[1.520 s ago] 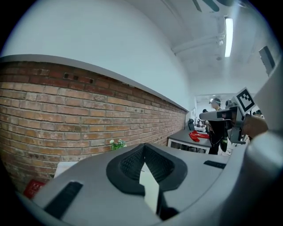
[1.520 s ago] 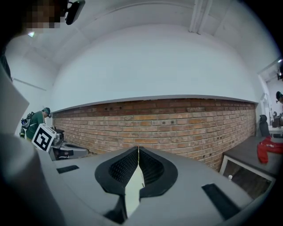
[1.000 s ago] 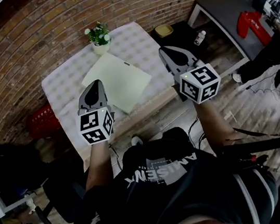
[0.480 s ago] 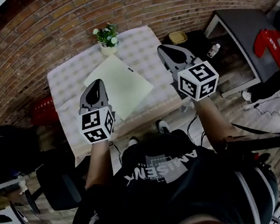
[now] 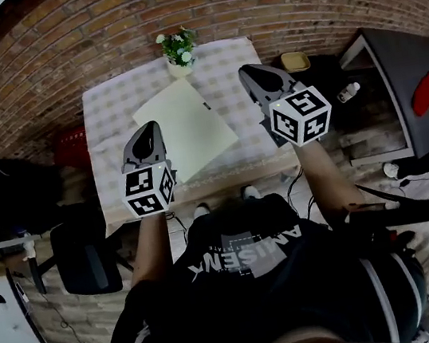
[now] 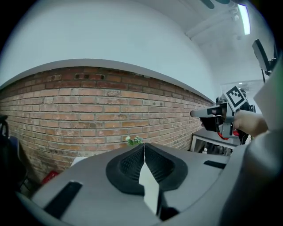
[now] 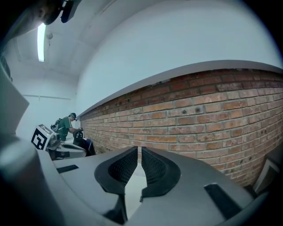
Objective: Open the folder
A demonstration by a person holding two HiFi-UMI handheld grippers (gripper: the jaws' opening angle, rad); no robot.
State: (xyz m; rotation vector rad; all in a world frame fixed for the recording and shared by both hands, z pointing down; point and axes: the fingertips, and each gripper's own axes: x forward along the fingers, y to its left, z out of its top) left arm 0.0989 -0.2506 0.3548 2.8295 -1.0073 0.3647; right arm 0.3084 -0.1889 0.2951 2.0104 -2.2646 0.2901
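A pale yellow-green folder (image 5: 188, 127) lies shut and flat on the checked tablecloth (image 5: 109, 115), turned at a slant. My left gripper (image 5: 148, 127) hovers over the table's near left part, just left of the folder, shut and empty. My right gripper (image 5: 248, 73) hangs over the table's right edge, right of the folder, also shut with nothing in it. The left gripper view shows the closed tips (image 6: 143, 145) aimed at the brick wall, and the right gripper (image 6: 207, 114) off to the side. In the right gripper view the tips (image 7: 139, 149) nearly meet; the folder is hidden there.
A small potted plant (image 5: 179, 50) stands at the table's far edge. A black chair (image 5: 86, 255) and a red crate (image 5: 73, 142) sit left of the table. To the right are a yellow container (image 5: 294, 61), a bottle (image 5: 349, 91) and a dark side table (image 5: 392, 66).
Both grippers have come closer to the table, the right one more. The right gripper now reaches over the table's right edge. The folder has not moved.
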